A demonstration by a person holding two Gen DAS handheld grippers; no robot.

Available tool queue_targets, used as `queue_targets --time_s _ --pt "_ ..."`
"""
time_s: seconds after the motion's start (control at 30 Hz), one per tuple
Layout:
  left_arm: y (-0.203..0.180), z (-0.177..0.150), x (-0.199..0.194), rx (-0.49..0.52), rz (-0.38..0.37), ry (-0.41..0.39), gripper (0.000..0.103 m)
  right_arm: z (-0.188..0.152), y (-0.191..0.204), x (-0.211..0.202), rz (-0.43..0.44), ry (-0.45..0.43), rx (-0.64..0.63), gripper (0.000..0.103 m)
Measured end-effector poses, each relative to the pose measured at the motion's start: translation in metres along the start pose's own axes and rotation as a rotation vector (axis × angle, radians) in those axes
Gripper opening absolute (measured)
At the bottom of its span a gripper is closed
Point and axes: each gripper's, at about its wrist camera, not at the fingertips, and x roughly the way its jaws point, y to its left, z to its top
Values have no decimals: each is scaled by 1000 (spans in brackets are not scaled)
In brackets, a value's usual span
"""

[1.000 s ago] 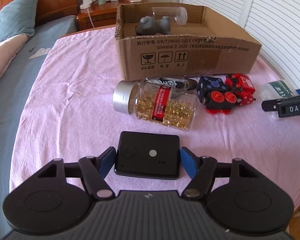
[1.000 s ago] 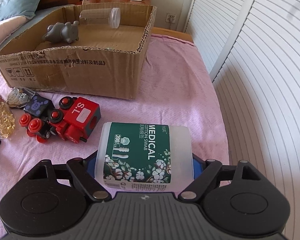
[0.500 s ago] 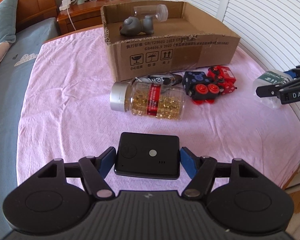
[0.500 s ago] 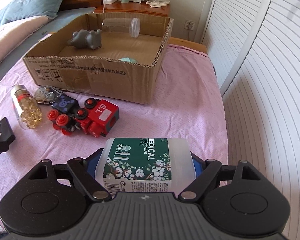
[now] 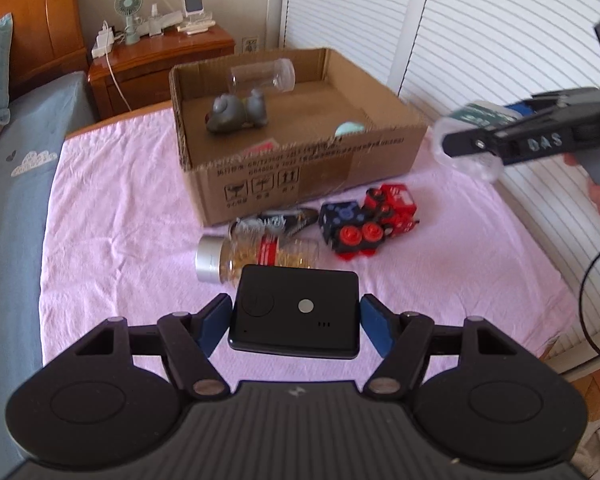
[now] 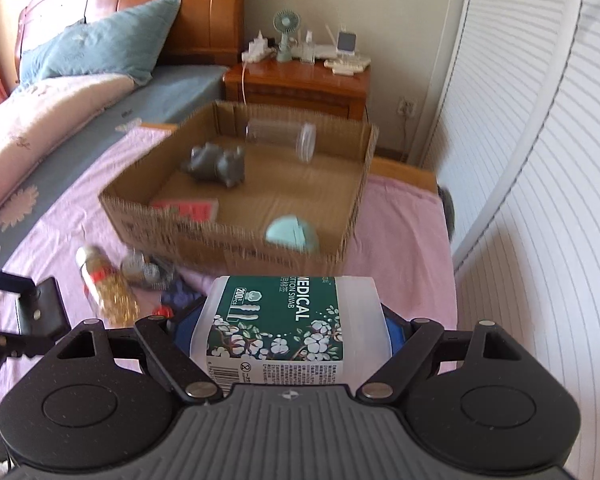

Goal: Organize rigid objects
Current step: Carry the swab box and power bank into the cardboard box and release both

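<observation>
A flat black device (image 5: 294,312) is pinched between the blue pads (image 5: 214,322) of the left gripper (image 5: 296,320) and is carried above the pink cloth (image 5: 120,208) that covers the surface. A clear tub of medical cotton swabs (image 6: 286,324), with a dark green flowered label, is clamped in the right gripper (image 6: 288,332), its blue pads (image 6: 392,330) pressed against the tub's sides. In the left wrist view this gripper and its tub are seen raised at the right, just beside the right end of the cardboard box (image 5: 300,168).

The open box sits on the cloth, and 5 things are seen inside it: a grey animal figure (image 6: 216,164), a clear plastic jar (image 6: 282,140) lying on its side against the far wall, a red flat item (image 6: 190,208), and a pale teal rounded object (image 6: 292,234) near the front wall. Only 4 of these are counted with certainty, since nothing further can be made out through the blur.

In front of the box, on the cloth, a bottle of golden capsules (image 5: 256,258) with a silver cap is lying on its side, with a crumpled silvery packet (image 5: 272,222) between it and the box. Just to the right, a dark blue cube (image 5: 340,220) and a red toy train (image 5: 380,220) are touching each other. A wooden nightstand (image 6: 300,80) with a small green fan (image 6: 286,32) stands behind, beside the bed (image 6: 60,120).
</observation>
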Motion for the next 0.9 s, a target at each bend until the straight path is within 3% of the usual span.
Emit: queue_targets --time_s 0.27,0.47,0.53,0.6,0.9 --pt "-2 31 -9 26 2 -63 70 65 -9 48 17 -2 -21 87" --pt "0 47 0 20 14 -63 70 106 -18 103 -5 7 20 87" --pt "0 51 4 15 9 -62 70 112 -22 117 -2 -9 40 89" --pt "-1 55 7 14 7 -64 70 117 -25 128 -10 -11 52 100" --pt "-6 78 21 45 3 -59 70 107 -36 127 38 100 64 103"
